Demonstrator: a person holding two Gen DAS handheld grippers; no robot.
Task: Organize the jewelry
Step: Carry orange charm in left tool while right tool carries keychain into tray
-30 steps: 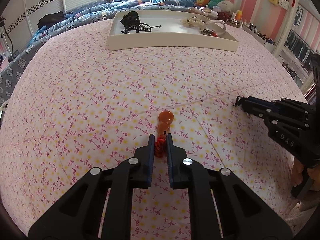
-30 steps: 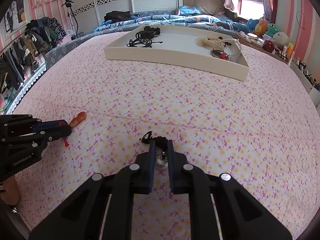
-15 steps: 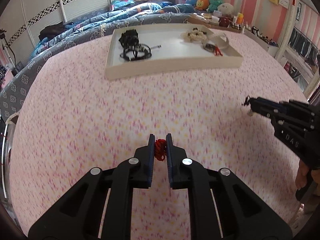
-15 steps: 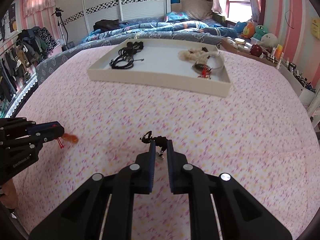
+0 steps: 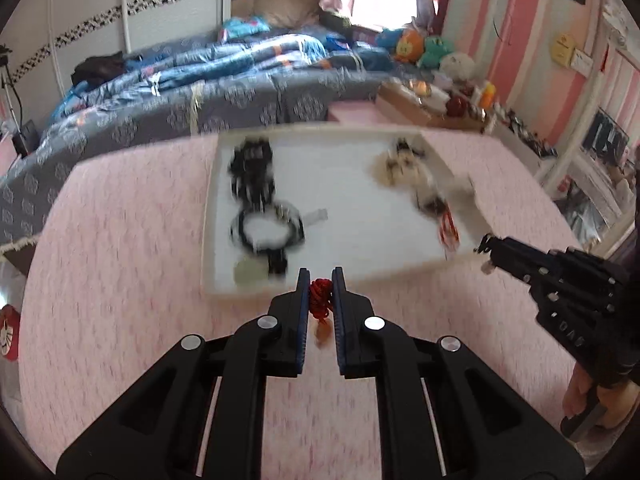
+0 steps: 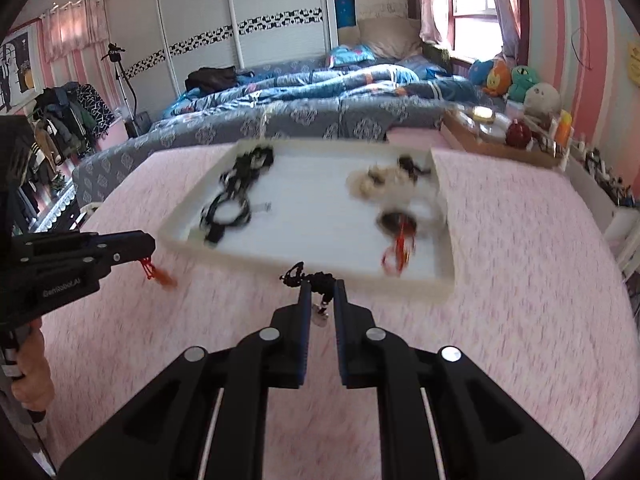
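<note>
My left gripper [image 5: 320, 286] is shut on a red-corded amber pendant [image 5: 319, 300], held in the air just short of the white tray's [image 5: 210, 248] near rim. It also shows in the right wrist view [image 6: 148, 266], with the pendant [image 6: 160, 276] dangling. My right gripper [image 6: 320, 294] is shut on a black-corded necklace [image 6: 316, 280] whose pale charm hangs between the fingers; it also shows at the tray's right corner in the left wrist view [image 5: 486, 246]. The tray holds black jewelry [image 6: 236, 192] on the left, and pale [image 6: 380, 180] and red pieces [image 6: 400, 244] on the right.
The tray lies on a pink floral bedspread [image 6: 520, 280]. Behind it are a blue-grey quilt [image 6: 320, 112], plush toys [image 6: 516, 80] and a wooden box with small items [image 6: 500, 136] at the back right. A clothes rack [image 6: 60, 120] stands at the left.
Both grippers have lifted their pieces off the bedspread and moved forward toward the tray, which looms larger now. The pendant now hangs free from the left gripper.
</note>
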